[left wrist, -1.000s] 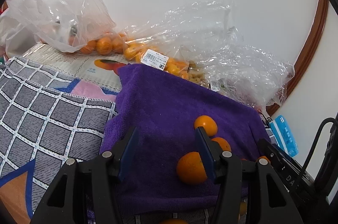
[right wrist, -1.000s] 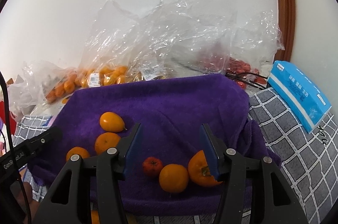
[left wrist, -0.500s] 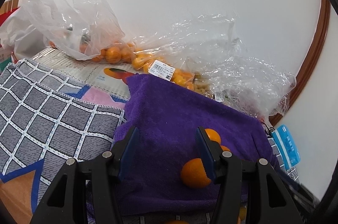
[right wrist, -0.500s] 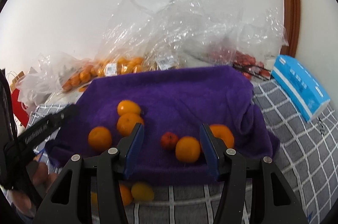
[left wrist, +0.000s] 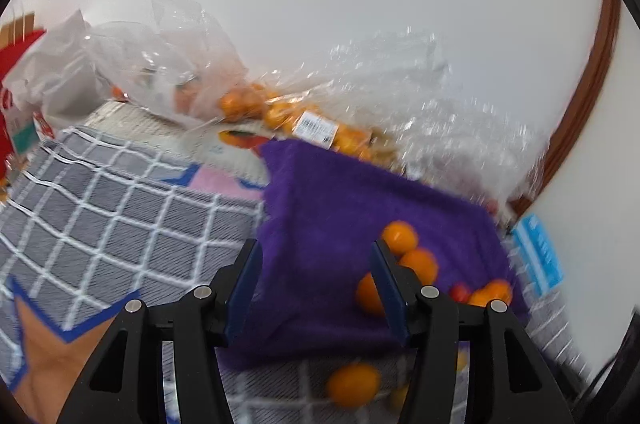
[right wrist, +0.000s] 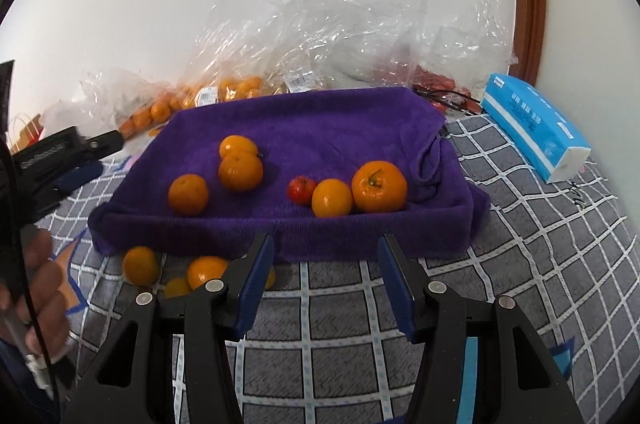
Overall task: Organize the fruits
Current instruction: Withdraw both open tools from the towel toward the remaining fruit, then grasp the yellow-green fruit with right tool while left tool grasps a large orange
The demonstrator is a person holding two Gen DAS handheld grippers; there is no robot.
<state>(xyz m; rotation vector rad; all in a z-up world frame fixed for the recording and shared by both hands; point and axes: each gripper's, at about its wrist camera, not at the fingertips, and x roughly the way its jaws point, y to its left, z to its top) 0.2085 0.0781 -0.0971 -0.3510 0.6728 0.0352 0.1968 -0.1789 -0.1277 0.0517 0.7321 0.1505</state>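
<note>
Right wrist: tissue pack (right wrist: 536,131) beside towel (right wrist: 320,127).

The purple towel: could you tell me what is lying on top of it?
On the purple towel lie five orange fruits and one small red fruit. Whatever the towel is draped over is covered.

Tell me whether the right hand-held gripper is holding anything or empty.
Empty. The right hand-held gripper has its jaws apart over the checked cloth, short of the purple towel, with nothing between the pads.
</note>
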